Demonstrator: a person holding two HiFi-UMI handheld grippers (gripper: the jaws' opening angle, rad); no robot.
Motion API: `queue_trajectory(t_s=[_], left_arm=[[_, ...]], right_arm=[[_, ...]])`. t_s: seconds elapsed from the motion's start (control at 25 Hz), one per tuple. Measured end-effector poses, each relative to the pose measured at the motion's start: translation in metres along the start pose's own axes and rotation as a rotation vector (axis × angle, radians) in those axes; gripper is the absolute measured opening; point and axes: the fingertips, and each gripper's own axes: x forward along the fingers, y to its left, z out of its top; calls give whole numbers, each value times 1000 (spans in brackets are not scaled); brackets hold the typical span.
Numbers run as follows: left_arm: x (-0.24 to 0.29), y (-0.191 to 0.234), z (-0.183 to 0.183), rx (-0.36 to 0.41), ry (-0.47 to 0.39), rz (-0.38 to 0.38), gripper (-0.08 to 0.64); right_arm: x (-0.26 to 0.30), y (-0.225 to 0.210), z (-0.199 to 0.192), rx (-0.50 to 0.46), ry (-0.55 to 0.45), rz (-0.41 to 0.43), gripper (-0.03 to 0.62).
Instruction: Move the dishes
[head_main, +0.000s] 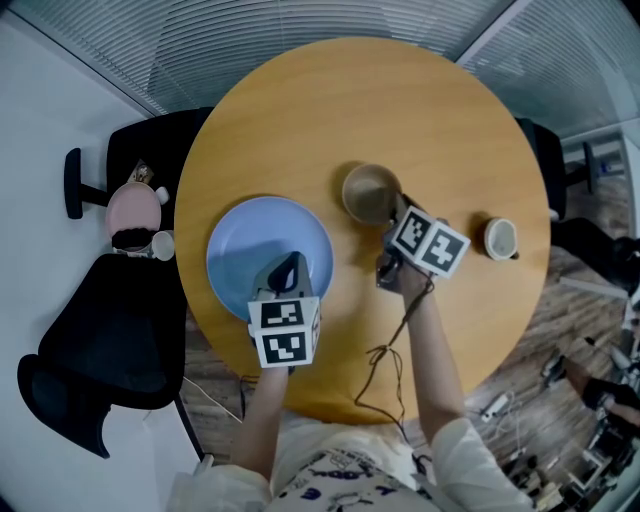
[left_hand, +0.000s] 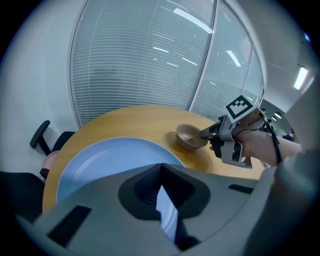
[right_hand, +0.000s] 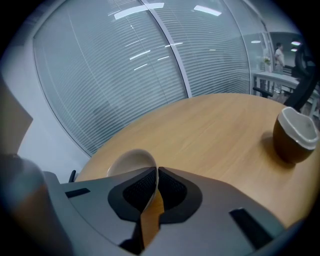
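Note:
A large light-blue plate (head_main: 250, 240) lies on the left half of the round wooden table (head_main: 440, 120). My left gripper (head_main: 290, 264) is shut on the plate's near rim; in the left gripper view the jaws close over the plate's (left_hand: 100, 160) edge at the left gripper (left_hand: 161, 169). A tan bowl (head_main: 368, 192) sits near the table's middle. My right gripper (head_main: 397, 213) is shut on its near-right rim, and in the right gripper view the bowl (right_hand: 127, 161) shows just beyond the right gripper (right_hand: 156, 172). The bowl (left_hand: 189, 136) is also in the left gripper view.
A brown cup with a white inside (head_main: 500, 238) (right_hand: 295, 135) stands at the table's right. Black chairs (head_main: 120, 320) crowd the left side, one bearing a pink object (head_main: 133, 208) and a small white cup (head_main: 162, 245). A glass wall with blinds (right_hand: 125, 65) runs behind the table.

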Motion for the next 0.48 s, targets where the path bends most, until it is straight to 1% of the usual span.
queue_trajectory(t_s=[0.2, 0.48], left_arm=[[-9, -2, 2, 16, -15, 3, 2], [-20, -18, 9, 37, -36, -9, 2]], right_arm=[[-17, -8, -4, 28, -5, -11, 15], [-54, -42, -10, 94, -26, -54, 15]])
